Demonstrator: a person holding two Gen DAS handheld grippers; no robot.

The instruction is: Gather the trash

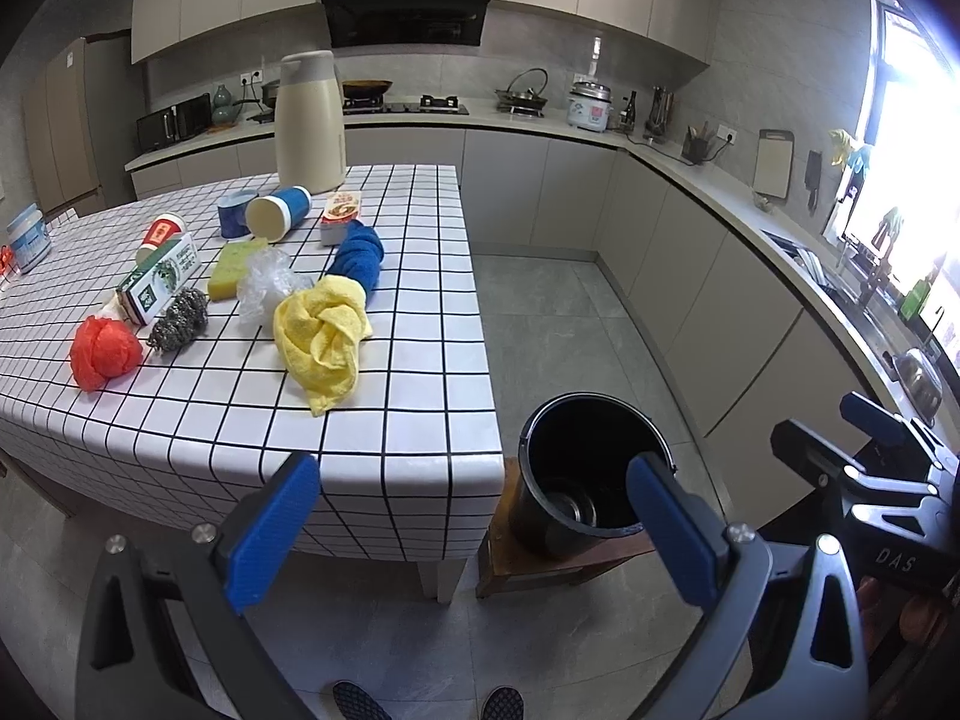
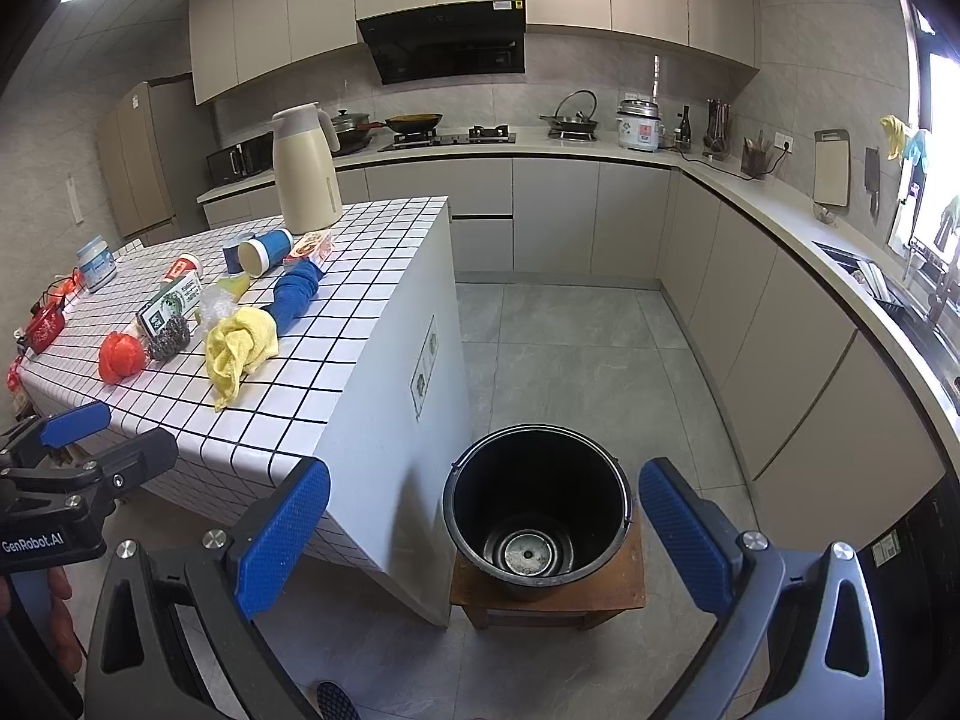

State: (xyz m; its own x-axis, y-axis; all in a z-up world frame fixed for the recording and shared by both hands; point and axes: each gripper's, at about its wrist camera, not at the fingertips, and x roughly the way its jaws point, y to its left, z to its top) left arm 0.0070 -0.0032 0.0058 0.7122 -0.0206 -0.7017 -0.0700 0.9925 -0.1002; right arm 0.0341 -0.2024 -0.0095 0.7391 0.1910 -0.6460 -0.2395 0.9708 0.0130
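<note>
Meanwhile, both the left gripper (image 1: pixel 474 534) and right gripper (image 2: pixel 483 537) hang wide apart, holding nothing. Trash clutters the tabletop (image 1: pixel 414 324): red wad (image 1: pixel 102 351), clear plastic (image 1: pixel 267 285). Black bucket (image 2: pixel 537 510) sits on a stool beside it.

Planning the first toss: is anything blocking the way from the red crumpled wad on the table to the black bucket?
Nothing visible does. The red wad lies near the table's front edge, and the black bucket stands open-topped on a stool just beyond the corner. Both jaws are open, holding nothing.

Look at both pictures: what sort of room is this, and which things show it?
A home kitchen, most likely: a range hood hangs over a gas hob, a rice cooker stands on the counter, and a sink sits by the window.
</note>
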